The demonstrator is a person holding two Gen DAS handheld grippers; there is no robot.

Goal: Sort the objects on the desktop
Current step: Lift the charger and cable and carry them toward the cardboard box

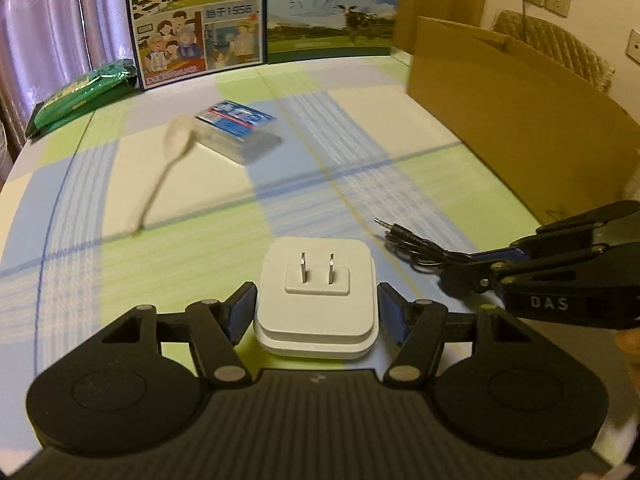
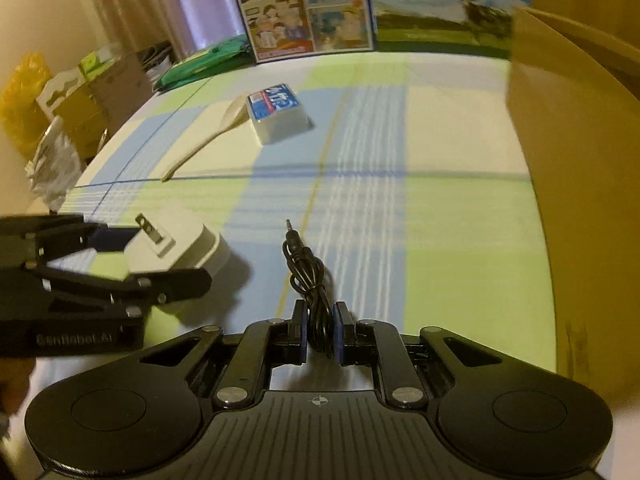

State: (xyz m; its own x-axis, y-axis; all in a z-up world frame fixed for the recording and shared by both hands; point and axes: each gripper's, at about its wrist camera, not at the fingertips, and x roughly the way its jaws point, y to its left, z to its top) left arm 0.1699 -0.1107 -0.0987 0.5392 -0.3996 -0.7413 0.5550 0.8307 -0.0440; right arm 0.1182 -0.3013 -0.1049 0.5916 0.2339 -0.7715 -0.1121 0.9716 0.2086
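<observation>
My left gripper (image 1: 316,304) is shut on a white plug adapter (image 1: 316,300) whose two prongs face away from me; the right wrist view shows that adapter (image 2: 176,248) at the left, raised above the cloth. A coiled black audio cable (image 2: 312,280) with its jack pointing forward sits between the blue pads of my right gripper (image 2: 320,332), which is shut on it. From the left wrist view the right gripper (image 1: 460,268) comes in from the right with the cable (image 1: 412,244). Farther back lie a pale wooden spoon (image 1: 168,168) and a small blue-and-white pack (image 1: 236,130).
An open cardboard box (image 1: 516,120) stands along the right side of the checked tablecloth (image 1: 360,120). Two printed milk cartons (image 1: 200,20) stand at the back, a green packet (image 1: 84,96) at the back left. Bags and boxes (image 2: 72,96) sit off the table's left edge.
</observation>
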